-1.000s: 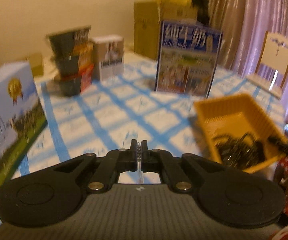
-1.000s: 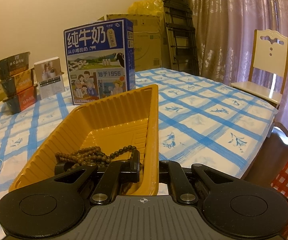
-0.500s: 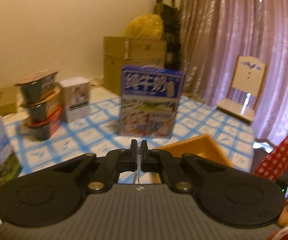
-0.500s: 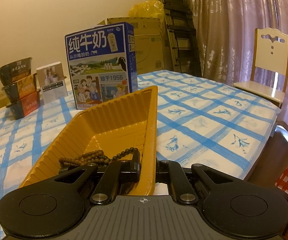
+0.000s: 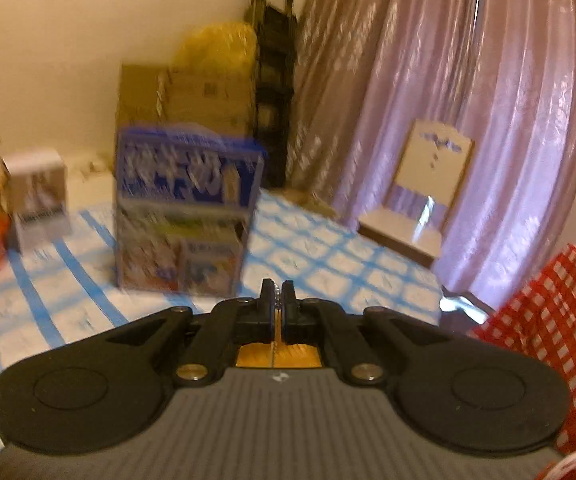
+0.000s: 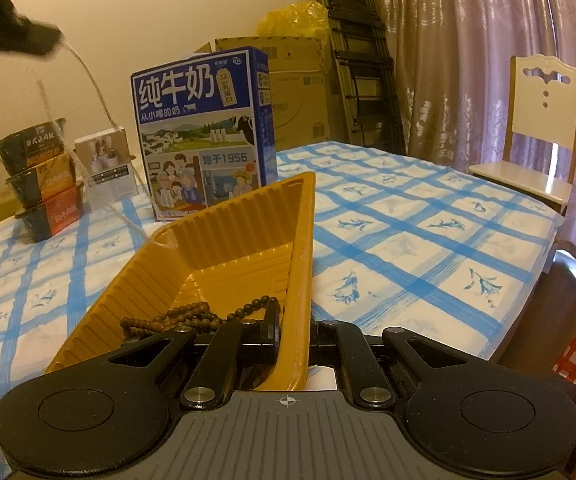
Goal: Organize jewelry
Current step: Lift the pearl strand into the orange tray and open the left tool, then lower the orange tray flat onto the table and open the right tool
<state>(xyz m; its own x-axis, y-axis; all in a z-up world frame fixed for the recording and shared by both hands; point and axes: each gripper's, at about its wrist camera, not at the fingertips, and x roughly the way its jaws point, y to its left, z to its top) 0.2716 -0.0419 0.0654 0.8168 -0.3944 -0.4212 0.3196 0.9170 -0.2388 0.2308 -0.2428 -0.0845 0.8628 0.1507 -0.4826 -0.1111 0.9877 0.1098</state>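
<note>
Silver links show between my left gripper (image 5: 275, 300) fingers in the left wrist view: it is pinched tight on a thin chain (image 5: 276, 290), which drops down through the gap towards a patch of yellow tray (image 5: 277, 356) under the linkage. This view is blurred, so I can only make out the blue milk carton (image 5: 185, 212) on the checked worktop (image 5: 328, 264) ahead.

From the right wrist view, my right gripper (image 6: 294, 334) is clamped on the near rim of the yellow tray (image 6: 215, 248), one finger inside and one outside. Brown wooden beads (image 6: 191, 316) lie coiled on the tray floor by the inner finger. The chain (image 6: 95, 88) hangs in a long slack curve from the other gripper, up at top left, with its lower end touching the tray's far left rim.

I judge the chain light, limp and prone to swinging and tangling, so hold it at the top and lower it slowly. The tray looks thin and flexible; gripping the rim suits it.
</note>
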